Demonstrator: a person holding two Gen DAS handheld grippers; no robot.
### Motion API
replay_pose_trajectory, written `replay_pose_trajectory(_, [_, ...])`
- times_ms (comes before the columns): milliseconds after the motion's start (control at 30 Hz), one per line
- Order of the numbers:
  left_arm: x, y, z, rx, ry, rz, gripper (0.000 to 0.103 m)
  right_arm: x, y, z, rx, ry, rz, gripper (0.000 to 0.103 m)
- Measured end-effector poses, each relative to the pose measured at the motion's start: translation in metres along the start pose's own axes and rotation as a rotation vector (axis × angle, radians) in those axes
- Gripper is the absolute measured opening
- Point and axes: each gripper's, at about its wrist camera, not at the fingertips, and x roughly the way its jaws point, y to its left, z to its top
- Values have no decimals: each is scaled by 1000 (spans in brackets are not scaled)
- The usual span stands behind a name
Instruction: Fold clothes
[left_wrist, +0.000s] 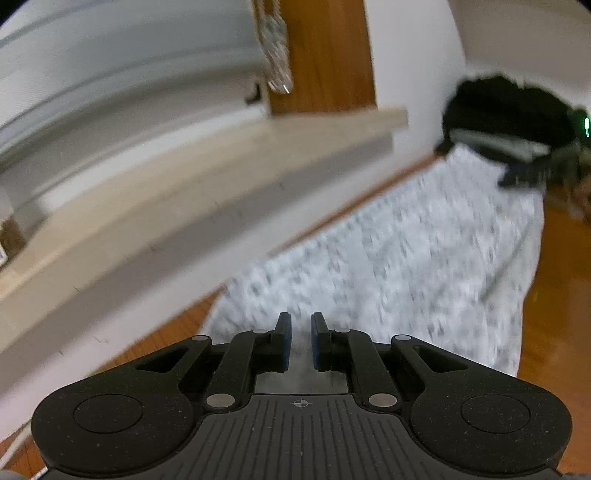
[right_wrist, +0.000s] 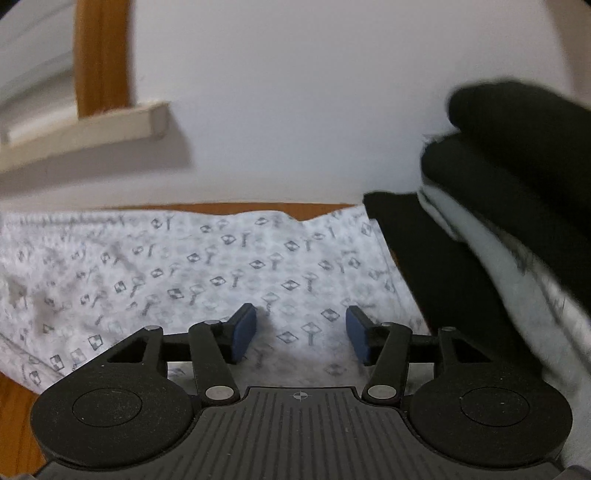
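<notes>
A white garment with a small grey diamond-and-key print (right_wrist: 229, 266) lies spread flat on the wooden surface (right_wrist: 14, 413). In the left wrist view the same garment (left_wrist: 406, 266) is blurred and runs away to the right. My left gripper (left_wrist: 300, 341) is nearly shut, with a narrow gap between its blue pads, and a strip of the pale cloth shows in that gap. My right gripper (right_wrist: 301, 332) is open and hovers just above the printed cloth with nothing between its fingers. The right gripper also shows far off in the left wrist view (left_wrist: 524, 173).
A pile of folded clothes (right_wrist: 517, 206), black and white, lies at the right on the garment's edge; it also shows in the left wrist view (left_wrist: 509, 110). A white wall with a beige ledge (right_wrist: 85, 129) stands behind. A brown wooden post (left_wrist: 325, 55) rises at the back.
</notes>
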Motion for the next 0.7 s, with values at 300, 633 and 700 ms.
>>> replay_pose_trajectory(300, [-6, -17, -11, -9, 40, -39, 10, -18, -2, -5, -16, 10, 8, 54])
replay_pose_trajectory(633, [-34, -27, -12, -30, 44, -29, 12, -26, -16, -14, 1, -1, 26, 54])
replay_pose_trajectory(700, [-48, -10, -14, -59, 32, 14, 12, -26, -14, -14, -7, -1, 22, 56])
